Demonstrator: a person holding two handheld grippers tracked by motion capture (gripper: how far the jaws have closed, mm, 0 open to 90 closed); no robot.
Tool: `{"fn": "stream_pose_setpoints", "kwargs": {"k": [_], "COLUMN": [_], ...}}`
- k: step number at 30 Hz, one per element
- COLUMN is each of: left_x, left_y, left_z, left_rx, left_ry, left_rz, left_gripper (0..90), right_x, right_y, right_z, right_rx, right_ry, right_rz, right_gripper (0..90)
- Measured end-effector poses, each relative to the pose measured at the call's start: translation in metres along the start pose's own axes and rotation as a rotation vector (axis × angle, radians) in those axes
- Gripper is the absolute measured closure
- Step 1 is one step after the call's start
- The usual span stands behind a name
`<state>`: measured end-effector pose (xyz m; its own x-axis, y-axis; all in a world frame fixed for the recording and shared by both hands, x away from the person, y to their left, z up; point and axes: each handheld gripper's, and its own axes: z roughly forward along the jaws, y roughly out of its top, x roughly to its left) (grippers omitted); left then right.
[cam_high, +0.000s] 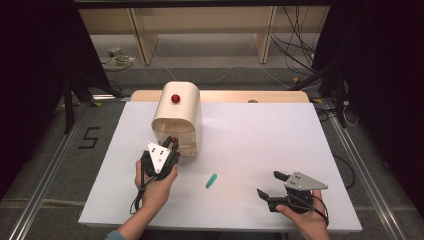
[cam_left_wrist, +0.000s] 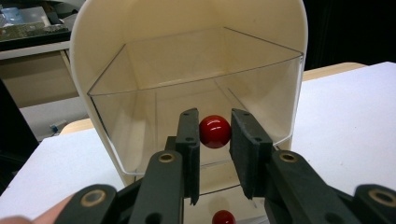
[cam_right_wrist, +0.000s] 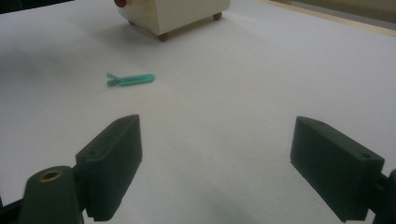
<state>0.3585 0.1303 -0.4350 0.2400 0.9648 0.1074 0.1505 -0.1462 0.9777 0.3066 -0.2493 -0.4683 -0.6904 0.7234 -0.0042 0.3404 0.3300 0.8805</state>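
Left gripper view: two red knobs (cam_left_wrist: 215, 131)

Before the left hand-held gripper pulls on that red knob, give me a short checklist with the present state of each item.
1. Red knob sits between the jaws of the left hand-held gripper: ok.
2. Pads actually pressing on the knob: cannot tell; a thin gap seems to show on the right side.
3. Clear drawer of the cream box is empty: ok.
4. Green clip lies on the white table, apart from the box and out of the drawer's path: ok.
5. Right hand-held gripper is open, holds nothing and stays well away from the box: ok.
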Motion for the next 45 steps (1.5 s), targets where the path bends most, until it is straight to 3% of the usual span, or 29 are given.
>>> {"fn": "stream_pose_setpoints", "kwargs": {"k": [45], "left_x": [0.001], "left_y": [-0.003], "left_z": [-0.016], "left_rx": [-0.003], "left_ry": [-0.007], "left_rz": [0.010], "left_gripper": [73.1], "right_x": [0.001], "right_y": [0.001], "right_z": [-0.001], "right_rx": [0.002], "right_ry": [-0.001], "right_rz": [-0.002], "right_gripper": [18.5]}}
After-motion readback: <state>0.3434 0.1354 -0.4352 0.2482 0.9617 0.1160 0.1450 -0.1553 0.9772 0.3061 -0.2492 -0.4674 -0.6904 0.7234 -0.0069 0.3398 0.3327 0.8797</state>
